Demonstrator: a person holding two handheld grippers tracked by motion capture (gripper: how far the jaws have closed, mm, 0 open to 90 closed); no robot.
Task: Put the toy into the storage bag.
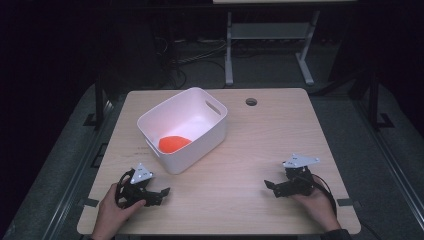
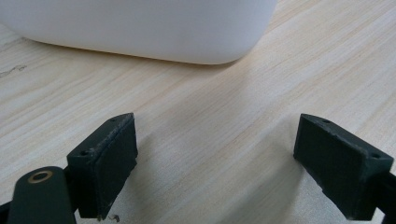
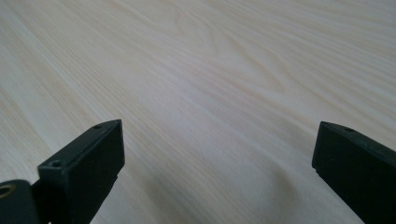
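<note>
Grippers, left (image 1: 159, 193) & right (image 1: 270, 187), rest spread and empty on table (image 1: 260, 135); orange item (image 1: 173, 143) already in white bin (image 1: 182, 129), likely finished w/ nothing left to grab

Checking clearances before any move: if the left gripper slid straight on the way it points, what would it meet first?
Probably the white bin: in the left gripper view its rounded corner lies ahead of the open left gripper, past bare table.

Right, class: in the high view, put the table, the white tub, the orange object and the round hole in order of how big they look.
1. table
2. white tub
3. orange object
4. round hole
</note>
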